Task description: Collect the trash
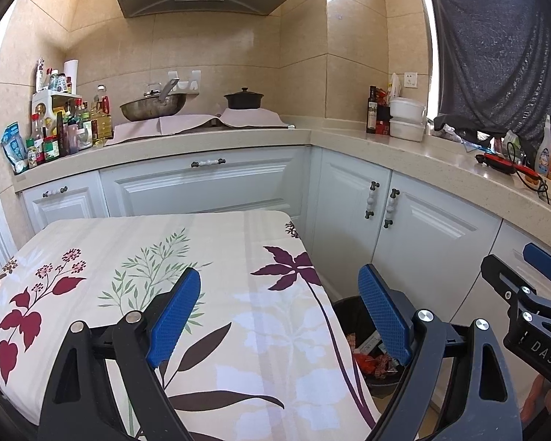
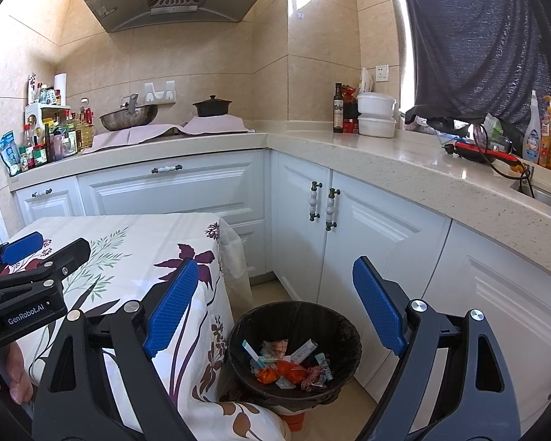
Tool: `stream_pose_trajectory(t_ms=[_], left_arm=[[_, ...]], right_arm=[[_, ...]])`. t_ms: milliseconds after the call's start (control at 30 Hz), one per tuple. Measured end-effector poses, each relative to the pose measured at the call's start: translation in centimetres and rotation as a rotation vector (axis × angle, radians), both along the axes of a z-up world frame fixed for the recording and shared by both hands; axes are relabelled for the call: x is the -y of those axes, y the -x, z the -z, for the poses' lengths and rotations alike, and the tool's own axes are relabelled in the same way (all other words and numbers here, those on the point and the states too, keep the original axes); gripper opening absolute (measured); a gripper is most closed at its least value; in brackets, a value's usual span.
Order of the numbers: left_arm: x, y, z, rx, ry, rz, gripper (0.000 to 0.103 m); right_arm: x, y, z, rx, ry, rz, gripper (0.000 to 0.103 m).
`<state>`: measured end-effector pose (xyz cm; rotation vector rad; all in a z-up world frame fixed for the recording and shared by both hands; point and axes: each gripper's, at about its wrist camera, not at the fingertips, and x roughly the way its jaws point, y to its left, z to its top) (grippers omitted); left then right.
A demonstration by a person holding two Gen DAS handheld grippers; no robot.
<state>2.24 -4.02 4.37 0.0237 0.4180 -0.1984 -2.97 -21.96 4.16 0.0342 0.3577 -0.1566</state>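
A black trash bin (image 2: 294, 316) stands on the floor beside the table, holding several wrappers and paper scraps (image 2: 290, 365). It shows partly in the left wrist view (image 1: 352, 310). My right gripper (image 2: 273, 308) is open and empty, above the bin. My left gripper (image 1: 279, 314) is open and empty, over the right edge of the table with the floral cloth (image 1: 128, 257). The left gripper shows at the left edge of the right wrist view (image 2: 29, 250); the right gripper shows at the right of the left wrist view (image 1: 525, 275).
White cabinets (image 2: 367, 228) and a beige L-shaped counter (image 2: 385, 161) close in behind and to the right. The counter carries a wok (image 2: 128, 115), a black pot (image 2: 212, 106), bottles (image 2: 51, 136), white containers (image 2: 376, 114) and a red device (image 2: 485, 150).
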Motion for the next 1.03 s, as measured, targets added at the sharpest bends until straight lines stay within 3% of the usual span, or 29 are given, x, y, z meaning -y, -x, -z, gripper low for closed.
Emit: stream_pose_trajectory(t_ms=[667, 867, 1033], left_arm=[[0.3, -0.3, 0.4, -0.017, 0.006, 0.015, 0.092], [0.2, -0.4, 0.6, -0.012, -0.027, -0.021, 0.092], [-0.8, -1.4, 1.2, -0.057, -0.024, -0.046, 0.092]], right_arm=[[-0.8, -0.2, 0.6, -0.006, 0.001, -0.006, 0.084], [-0.8, -0.2, 0.6, -0.007, 0.001, -0.006, 0.084], [-1.1, -0.6, 0.7, -0.014, -0.003, -0.013, 0.084]])
